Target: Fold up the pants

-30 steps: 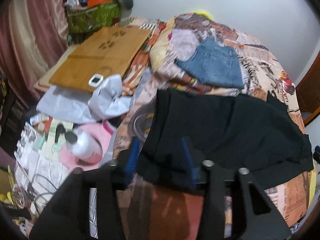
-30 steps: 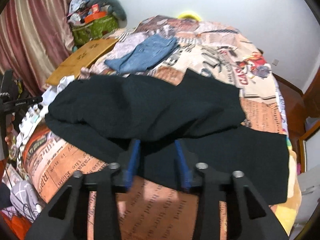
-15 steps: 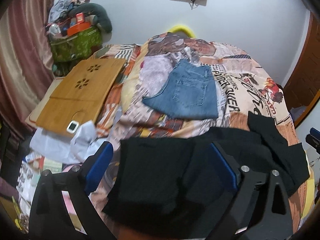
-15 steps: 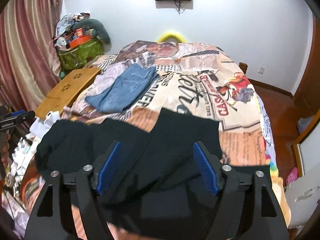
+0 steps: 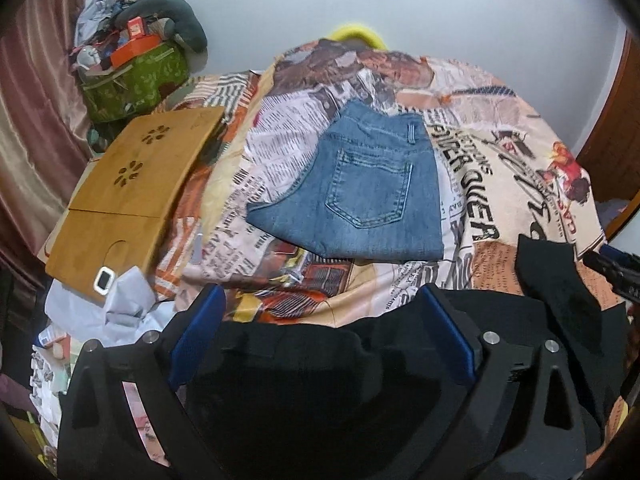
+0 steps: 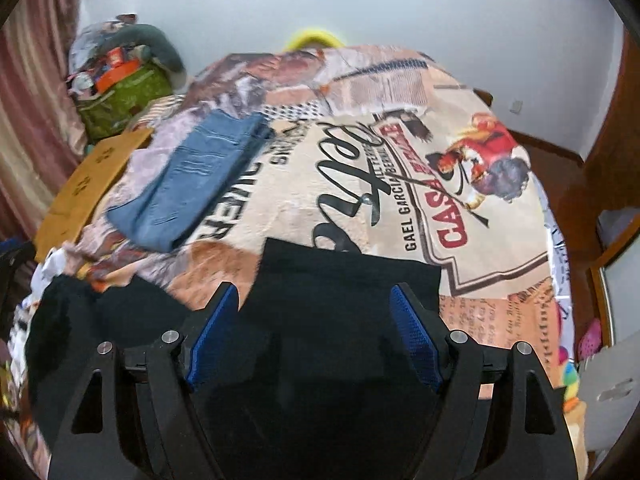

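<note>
The black pants (image 5: 320, 384) lie folded over on the near part of the bed, also in the right wrist view (image 6: 340, 320). My left gripper (image 5: 322, 300) is open above their left end, holding nothing. My right gripper (image 6: 314, 292) is open above their right part, holding nothing. One black flap (image 5: 560, 288) lies towards the right in the left wrist view. The cloth under the gripper bodies is hidden.
Folded blue jeans (image 5: 360, 192) lie further back on the printed bedspread (image 6: 400, 152). A wooden lap tray (image 5: 132, 184) with a small white device (image 5: 105, 279) sits at the left. A green bag (image 5: 136, 76) of clutter stands in the far left corner. The bed's right edge (image 6: 560, 264) drops to the floor.
Both grippers were shut on the black pants' edge a second ago. They have let go, opened wide and lifted back, with the pants left folded over on the bed.
</note>
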{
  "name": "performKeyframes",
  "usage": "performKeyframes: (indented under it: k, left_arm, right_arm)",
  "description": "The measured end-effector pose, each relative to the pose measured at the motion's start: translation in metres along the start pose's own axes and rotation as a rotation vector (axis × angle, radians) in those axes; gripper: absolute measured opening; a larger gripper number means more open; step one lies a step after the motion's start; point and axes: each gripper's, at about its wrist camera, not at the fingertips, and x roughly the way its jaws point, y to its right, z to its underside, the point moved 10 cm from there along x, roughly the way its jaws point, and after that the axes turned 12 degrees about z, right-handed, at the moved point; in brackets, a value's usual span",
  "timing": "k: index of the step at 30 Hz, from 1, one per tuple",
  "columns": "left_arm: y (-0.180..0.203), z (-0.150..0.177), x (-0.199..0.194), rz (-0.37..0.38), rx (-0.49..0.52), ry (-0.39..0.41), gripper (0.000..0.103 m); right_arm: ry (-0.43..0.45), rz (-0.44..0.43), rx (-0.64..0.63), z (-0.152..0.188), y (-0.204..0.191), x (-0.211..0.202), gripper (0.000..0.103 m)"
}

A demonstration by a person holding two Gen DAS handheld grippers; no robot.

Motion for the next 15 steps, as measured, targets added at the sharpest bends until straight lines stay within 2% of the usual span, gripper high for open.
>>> performKeyframes:
  k: [10, 13, 15]
  left_arm:
    - [0.013, 0.008, 0.042, 0.024, 0.033, -0.080, 0.097]
    - [0.015, 0.012, 0.049, 0.027, 0.041, -0.096, 0.097]
    - [0.015, 0.014, 0.052, 0.020, 0.048, -0.102, 0.097]
  right_arm:
    - [-0.134, -0.055, -0.118, -0.005, -0.039, 0.066, 0.072]
    - [-0.192, -0.060, -0.143, 0.002, -0.047, 0.085, 0.056]
    - [-0.197, -0.041, -0.155, 0.005, -0.048, 0.093, 0.054]
